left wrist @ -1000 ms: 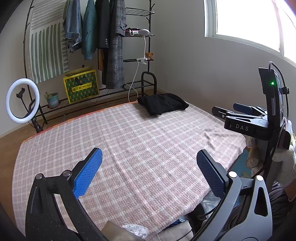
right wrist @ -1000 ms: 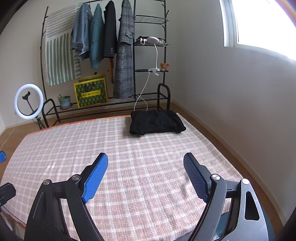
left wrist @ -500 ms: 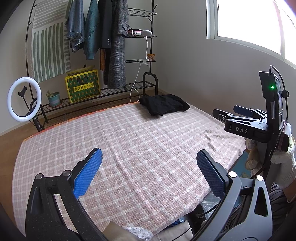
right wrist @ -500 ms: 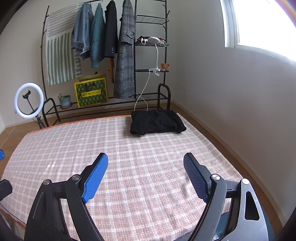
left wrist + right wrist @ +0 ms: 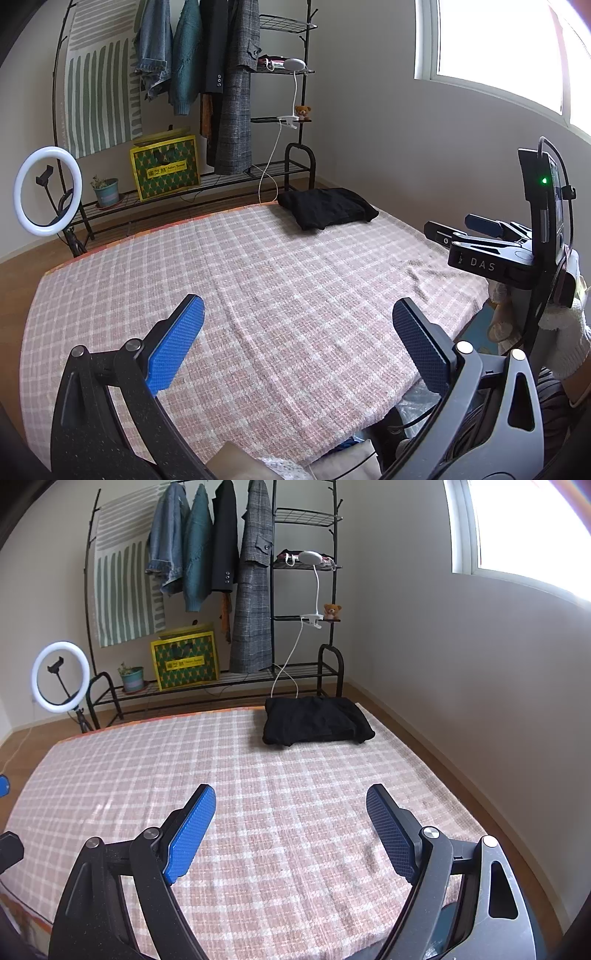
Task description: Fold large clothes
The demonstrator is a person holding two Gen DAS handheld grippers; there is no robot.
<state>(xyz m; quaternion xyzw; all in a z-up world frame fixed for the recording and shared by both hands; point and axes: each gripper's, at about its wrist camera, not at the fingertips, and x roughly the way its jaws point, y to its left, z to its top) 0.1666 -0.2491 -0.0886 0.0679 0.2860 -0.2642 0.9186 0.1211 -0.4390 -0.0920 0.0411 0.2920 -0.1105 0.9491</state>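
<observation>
Left claw (image 5: 295, 325) wide and empty, right claw (image 5: 291, 816) wide and empty, "DAS" printed on its side, yellow box (image 5: 165, 167) lettering unreadable

pale grey walls (image 5: 461, 646), wood floor (image 5: 22, 746), a bright window (image 5: 498, 48) at right; a black clothes rack (image 5: 306, 590) and a lit ring light (image 5: 60, 677) stand beyond the plaid-covered bed (image 5: 295, 794).
</observation>
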